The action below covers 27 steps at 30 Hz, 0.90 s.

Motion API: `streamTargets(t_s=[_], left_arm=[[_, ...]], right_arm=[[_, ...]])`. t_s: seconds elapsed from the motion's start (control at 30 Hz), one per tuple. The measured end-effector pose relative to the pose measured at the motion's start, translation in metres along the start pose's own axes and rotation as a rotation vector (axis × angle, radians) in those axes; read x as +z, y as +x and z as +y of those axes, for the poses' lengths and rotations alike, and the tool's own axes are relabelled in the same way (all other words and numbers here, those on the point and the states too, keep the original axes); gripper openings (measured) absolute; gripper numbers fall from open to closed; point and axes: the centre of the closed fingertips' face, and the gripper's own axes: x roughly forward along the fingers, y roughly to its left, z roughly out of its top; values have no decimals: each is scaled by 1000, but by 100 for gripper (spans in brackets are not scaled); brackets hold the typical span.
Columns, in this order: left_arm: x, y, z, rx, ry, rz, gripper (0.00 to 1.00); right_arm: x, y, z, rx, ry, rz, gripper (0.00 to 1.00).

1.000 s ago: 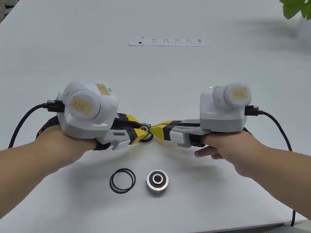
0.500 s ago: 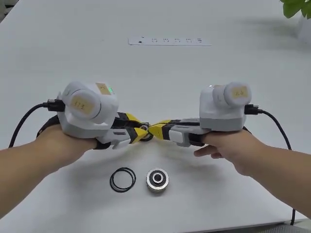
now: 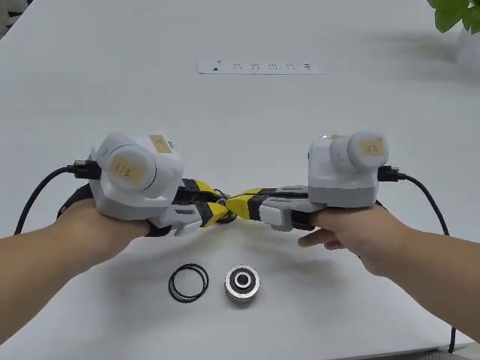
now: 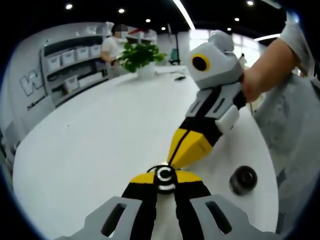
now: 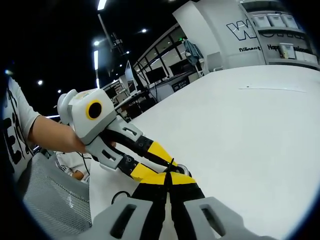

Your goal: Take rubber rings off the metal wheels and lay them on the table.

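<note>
My left gripper (image 3: pixel 220 212) is shut on a small metal wheel (image 4: pixel 164 175), holding it above the table. My right gripper (image 3: pixel 234 204) meets it tip to tip from the right. Its jaws (image 5: pixel 170 177) are shut on a thin black strand of rubber ring (image 5: pixel 172 163) at the wheel's edge. The held wheel is mostly hidden behind the yellow tips in the head view. Loose black rubber rings (image 3: pixel 188 282) lie on the white table (image 3: pixel 247 120) below the grippers. Beside them on the right rests a second metal wheel (image 3: pixel 242 283), also in the left gripper view (image 4: pixel 243 180).
A white power strip (image 3: pixel 261 67) lies at the far middle of the table. A green plant (image 3: pixel 454 13) stands at the far right corner. Black cables (image 3: pixel 41 191) trail from both grippers. Shelving and a person stand in the background of the left gripper view.
The two grippers stay tip to tip, with the right tips drawn slightly further left over the left ones. The rings and wheel on the table have not moved.
</note>
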Motion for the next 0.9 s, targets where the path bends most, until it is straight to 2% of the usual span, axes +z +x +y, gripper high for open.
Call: streamTargets(t_s=[0.3,0.4,0.5,0.57,0.9], left_arm=[[-1,1,1,-7,12,13,13],[0,0,0,-8,50,21,13],[1,0,1,-13,49,20,14],[2,-2,-1,-25,39,18,12],[13,-10,-7,-48,18,-19,19]], right_arm=[[-2,-3,-2,-20,9,5,0],[-1,-3,-1,-19,9,2,0],[0,-3,-1,-18,13,-1,0],[1,-3,-1,-18,15,-6,0],[7,-5,-5,-19,25,-24,0]])
